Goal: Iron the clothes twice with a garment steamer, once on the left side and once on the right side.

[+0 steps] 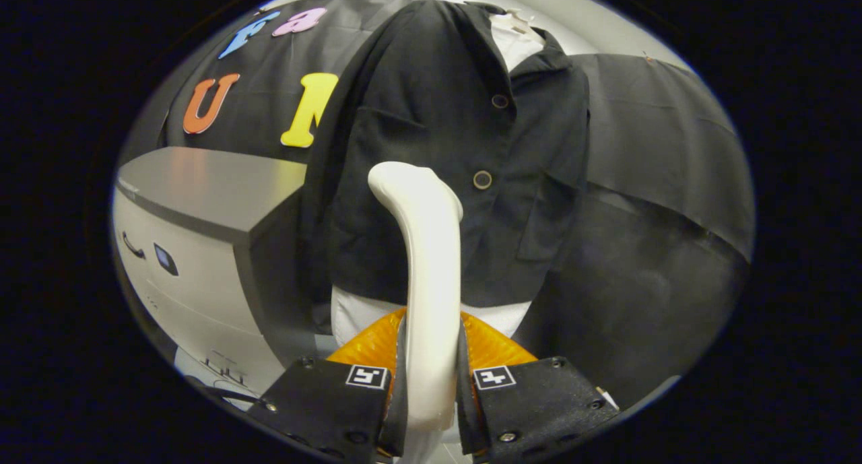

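Gripper clamped on garment steamer.
Both fingers press the white handle at bottom centre; its head reaches the black jacket hanging at frame centre.

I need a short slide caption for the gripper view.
Tongs shut on white steamer handle, its head raised toward black shirt on a mannequin.
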Demonstrator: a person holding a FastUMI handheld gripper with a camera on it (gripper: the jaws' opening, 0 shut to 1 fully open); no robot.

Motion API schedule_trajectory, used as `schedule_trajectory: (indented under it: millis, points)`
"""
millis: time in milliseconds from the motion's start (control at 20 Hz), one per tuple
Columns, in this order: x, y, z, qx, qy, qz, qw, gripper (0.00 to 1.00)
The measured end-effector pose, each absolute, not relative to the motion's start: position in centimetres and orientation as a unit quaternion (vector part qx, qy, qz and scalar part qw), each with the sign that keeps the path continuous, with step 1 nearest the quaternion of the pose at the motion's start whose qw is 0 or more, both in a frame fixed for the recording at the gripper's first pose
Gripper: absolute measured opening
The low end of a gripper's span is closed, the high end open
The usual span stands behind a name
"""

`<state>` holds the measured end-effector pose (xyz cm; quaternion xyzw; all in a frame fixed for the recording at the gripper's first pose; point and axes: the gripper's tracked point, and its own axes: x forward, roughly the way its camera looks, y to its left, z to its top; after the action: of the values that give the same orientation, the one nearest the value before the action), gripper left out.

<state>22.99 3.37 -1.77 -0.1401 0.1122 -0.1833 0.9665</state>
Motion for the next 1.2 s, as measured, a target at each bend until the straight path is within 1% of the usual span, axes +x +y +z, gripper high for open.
schedule_trajectory:
  millis: [550, 700, 800, 950, 1200]
  points:
    - [22.7, 2.2, -10.1, -0.134, 0.195, -0.189, 0.953, 0.33]
    - [22.6, 2.2, -11.2, -0.119, 0.207, -0.192, 0.952, 0.33]
    - [22.2, 2.4, -10.5, -0.104, 0.203, -0.192, 0.954, 0.33]
    - [20.9, 2.4, -7.6, -0.080, 0.178, -0.203, 0.960, 0.33]
    - [16.5, 0.7, 1.0, -0.025, 0.098, -0.240, 0.966, 0.33]
